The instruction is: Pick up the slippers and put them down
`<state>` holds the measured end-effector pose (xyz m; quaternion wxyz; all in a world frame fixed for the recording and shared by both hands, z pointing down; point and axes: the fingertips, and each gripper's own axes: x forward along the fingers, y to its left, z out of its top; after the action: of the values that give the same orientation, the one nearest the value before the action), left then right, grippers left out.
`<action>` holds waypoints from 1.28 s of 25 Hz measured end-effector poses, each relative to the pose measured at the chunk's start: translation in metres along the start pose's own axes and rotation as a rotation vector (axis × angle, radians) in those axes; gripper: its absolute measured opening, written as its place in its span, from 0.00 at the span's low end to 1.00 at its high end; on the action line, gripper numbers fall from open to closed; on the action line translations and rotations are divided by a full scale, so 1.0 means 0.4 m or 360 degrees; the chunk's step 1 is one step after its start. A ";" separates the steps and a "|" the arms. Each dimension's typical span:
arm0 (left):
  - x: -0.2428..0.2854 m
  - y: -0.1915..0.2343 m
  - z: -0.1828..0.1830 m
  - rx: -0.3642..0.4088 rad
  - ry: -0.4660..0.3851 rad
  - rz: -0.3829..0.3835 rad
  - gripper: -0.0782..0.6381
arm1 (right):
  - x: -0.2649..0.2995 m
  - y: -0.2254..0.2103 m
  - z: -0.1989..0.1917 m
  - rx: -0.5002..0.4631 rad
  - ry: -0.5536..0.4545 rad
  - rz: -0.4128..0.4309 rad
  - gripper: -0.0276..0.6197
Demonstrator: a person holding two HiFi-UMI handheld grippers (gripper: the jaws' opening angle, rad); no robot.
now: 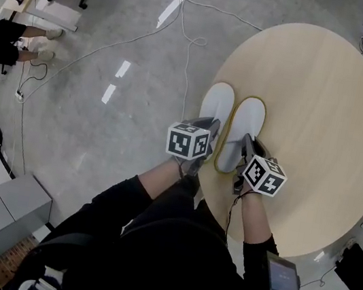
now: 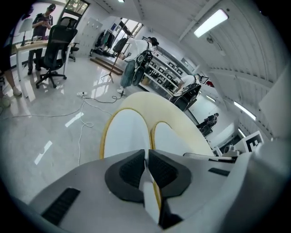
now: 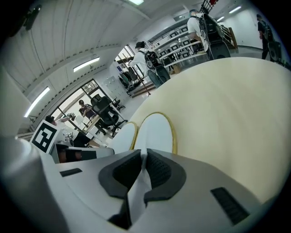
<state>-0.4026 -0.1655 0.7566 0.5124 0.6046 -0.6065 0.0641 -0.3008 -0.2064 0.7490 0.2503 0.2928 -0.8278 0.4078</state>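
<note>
White slippers (image 1: 217, 102) with yellow edging, pale wooden table (image 1: 324, 116), grey floor (image 1: 120, 137).

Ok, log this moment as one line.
phase: grasp | left gripper: shut on left slipper heel | right gripper: shut on right slipper heel | slippers: side by side at table edge

— How much of the left white, yellow-rimmed slipper (image 1: 217, 105) shows?

— Its near end is hidden under the left gripper (image 1: 209, 126); the right white, yellow-rimmed slipper (image 1: 245, 125) likewise, under the right gripper (image 1: 250, 144).

— And the round pale wooden table (image 1: 324, 116)?

— Its near rim is hidden behind the person's forearms (image 1: 253, 211). The far people by the shelves (image 2: 135, 48) are too small to make out.
</note>
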 end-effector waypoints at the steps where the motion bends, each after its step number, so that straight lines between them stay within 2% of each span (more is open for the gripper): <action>1: -0.003 0.002 -0.002 -0.0003 -0.0005 -0.0001 0.17 | -0.004 0.002 0.000 0.0004 -0.0005 0.0006 0.10; 13: -0.080 -0.037 -0.008 0.0037 -0.0106 0.0007 0.16 | -0.098 0.046 0.006 -0.0001 -0.0092 0.0070 0.09; 22: -0.188 -0.163 -0.062 -0.0023 -0.0197 -0.0119 0.16 | -0.280 0.019 -0.023 0.0014 -0.0201 0.0035 0.09; 32: -0.299 -0.388 -0.151 0.0049 -0.0194 -0.0327 0.16 | -0.541 0.036 -0.043 0.0053 -0.0402 0.0033 0.09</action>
<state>-0.2763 -0.0838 0.6171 0.4691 0.6742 -0.5702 -0.0165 -0.1556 -0.1245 0.6096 0.1349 0.3372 -0.8490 0.3839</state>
